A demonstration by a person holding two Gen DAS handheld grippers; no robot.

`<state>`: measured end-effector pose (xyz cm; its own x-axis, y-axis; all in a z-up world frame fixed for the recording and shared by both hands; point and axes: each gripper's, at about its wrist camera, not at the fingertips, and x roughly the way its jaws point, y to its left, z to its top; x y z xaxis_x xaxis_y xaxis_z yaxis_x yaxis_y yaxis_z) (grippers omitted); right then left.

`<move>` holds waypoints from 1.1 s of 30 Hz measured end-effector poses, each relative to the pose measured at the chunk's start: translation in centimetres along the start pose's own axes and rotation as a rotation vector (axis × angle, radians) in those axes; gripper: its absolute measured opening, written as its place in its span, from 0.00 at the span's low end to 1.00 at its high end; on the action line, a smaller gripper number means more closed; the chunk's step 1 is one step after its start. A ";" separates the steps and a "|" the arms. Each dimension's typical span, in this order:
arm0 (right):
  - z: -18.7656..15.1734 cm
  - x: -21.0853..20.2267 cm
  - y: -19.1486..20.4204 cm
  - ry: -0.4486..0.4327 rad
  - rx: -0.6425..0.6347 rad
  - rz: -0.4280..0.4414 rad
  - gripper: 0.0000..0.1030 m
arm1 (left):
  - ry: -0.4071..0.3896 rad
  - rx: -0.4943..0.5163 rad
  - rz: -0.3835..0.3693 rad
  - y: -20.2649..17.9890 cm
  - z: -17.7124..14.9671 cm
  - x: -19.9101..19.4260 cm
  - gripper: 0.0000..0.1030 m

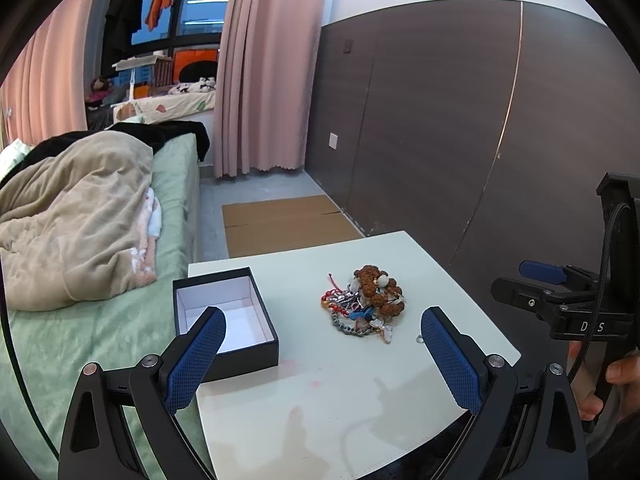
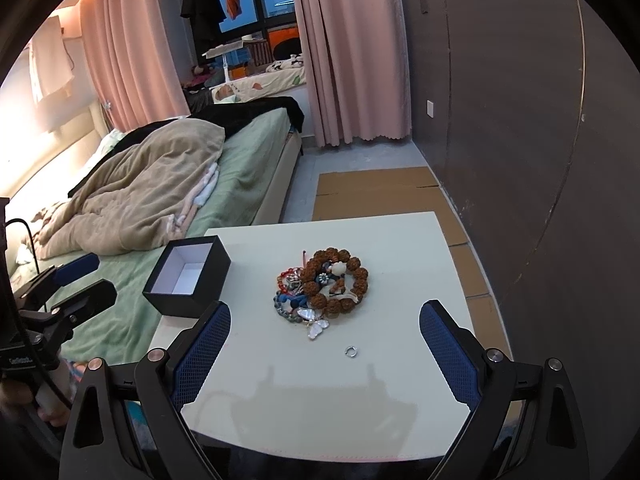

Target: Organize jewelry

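Hovering: right gripper [image 2: 325,344] spread wide | jewelry pile [image 2: 320,292] just ahead

the right gripper [image 2: 325,344] hangs wide apart over a white table [image 2: 400,248]. a heap of jewelry [image 2: 322,290] lies mid-table, a small silver ring [image 2: 351,351] just apart from it. an open black box [image 2: 188,276] sits at the left edge. the left gripper [image 2: 78,280] shows far left.

Dim, bluish indoor light fills both fisheye views; a warm glow brightens the cream wall [image 2: 44,136] beside the bed. Soft gripper shadows fall on the glossy white tabletop [image 2: 320,400]. Edges bend strongly and vignette black.
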<state>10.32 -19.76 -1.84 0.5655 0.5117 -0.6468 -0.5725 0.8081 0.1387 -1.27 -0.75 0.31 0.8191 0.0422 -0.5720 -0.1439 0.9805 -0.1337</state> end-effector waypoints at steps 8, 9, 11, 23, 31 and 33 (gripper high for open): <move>0.1 -0.2 0.0 -0.008 0.002 0.003 0.93 | -0.002 0.001 -0.001 -0.1 0.0 0.0 0.95; 0.1 -0.3 0.0 -0.007 0.002 0.003 0.93 | -0.001 0.002 -0.002 -0.1 0.0 -0.1 0.95; 0.1 -0.3 0.0 -0.007 0.002 0.002 0.93 | 0.001 0.004 -0.003 -0.1 0.0 0.0 0.95; 0.5 -0.6 -0.7 -0.016 0.040 0.006 0.93 | 0.013 -0.001 -0.014 -0.8 0.4 1.2 0.95; 1.3 0.4 -2.9 0.001 0.125 0.007 0.93 | 0.024 -0.005 -0.018 -1.0 0.9 3.4 0.95; 1.6 1.0 -3.6 0.016 0.161 0.012 0.93 | 0.032 -0.014 -0.020 -0.9 1.2 4.2 0.95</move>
<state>13.91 -21.70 -1.79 0.5489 0.5181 -0.6559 -0.4759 0.8388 0.2644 2.96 -1.27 -1.04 0.8040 0.0159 -0.5944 -0.1356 0.9782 -0.1572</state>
